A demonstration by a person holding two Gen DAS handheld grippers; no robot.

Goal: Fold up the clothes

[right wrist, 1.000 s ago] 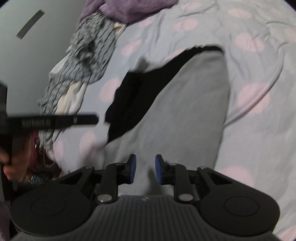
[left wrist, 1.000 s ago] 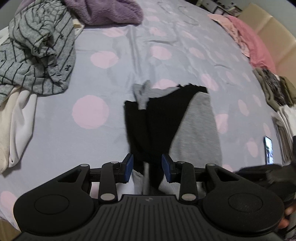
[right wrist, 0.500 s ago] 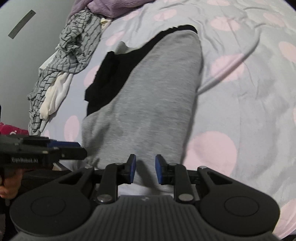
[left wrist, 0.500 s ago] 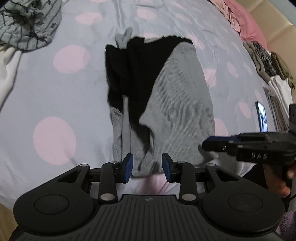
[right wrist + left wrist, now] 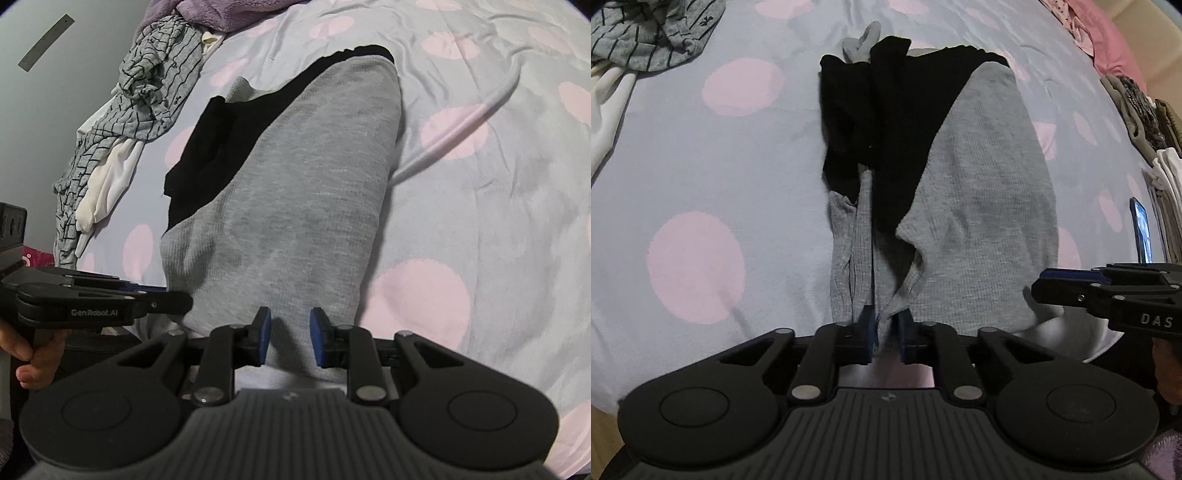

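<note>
Left fingers (image 5: 885,334) pinched on grey-black garment (image 5: 964,177) hem at 6 o'clock, right fingers (image 5: 290,338) parted, empty; lift evenly.

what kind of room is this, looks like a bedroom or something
Most likely a bedroom: the work surface is a bed with a lavender polka-dot sheet, a grey and black garment is spread on it, and loose clothes such as a striped grey top and folded stacks sit around its edges.
</note>
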